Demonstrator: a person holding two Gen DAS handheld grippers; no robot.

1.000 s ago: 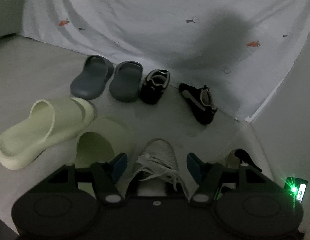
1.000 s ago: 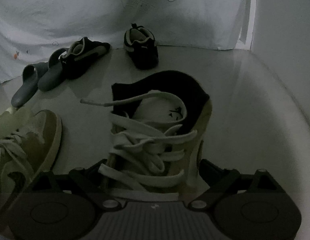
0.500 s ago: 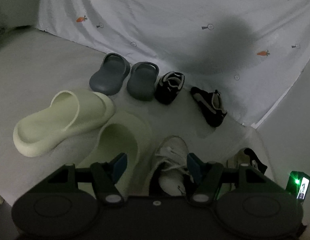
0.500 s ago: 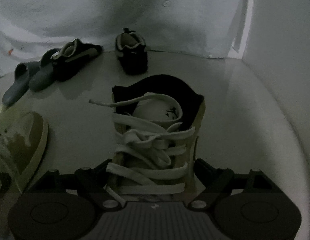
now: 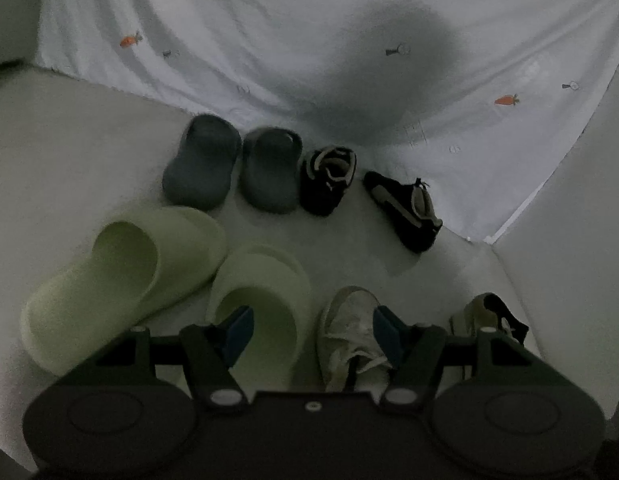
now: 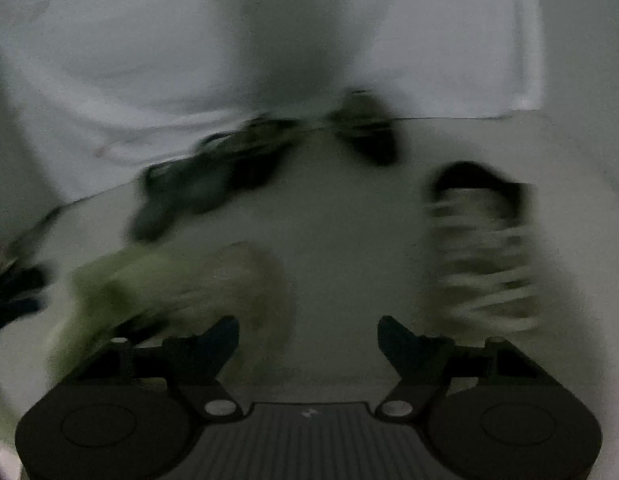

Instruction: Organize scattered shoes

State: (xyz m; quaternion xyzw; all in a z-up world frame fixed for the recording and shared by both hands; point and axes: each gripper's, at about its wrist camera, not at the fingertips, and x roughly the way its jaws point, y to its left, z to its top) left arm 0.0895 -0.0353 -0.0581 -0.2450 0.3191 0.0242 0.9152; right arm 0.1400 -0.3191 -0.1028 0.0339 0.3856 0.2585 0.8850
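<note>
Right gripper (image 6: pixel 308 336) closing on nothing, laced sneaker (image 6: pixel 483 252) off to its right, apart.

Both wrist cameras look down past their own fingers at the floor; both see the black sneakers (image 5: pixel 405 210) (image 6: pixel 365 128) ahead.

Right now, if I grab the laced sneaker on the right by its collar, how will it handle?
The sneaker probably holds its shape: its tall collar stands up unaided. The loose laces look floppy and may dangle or snag. It sits upright on a flat sole, so a push should slide it rather than tip it. The picture is blurred, so this is tentative.
</note>
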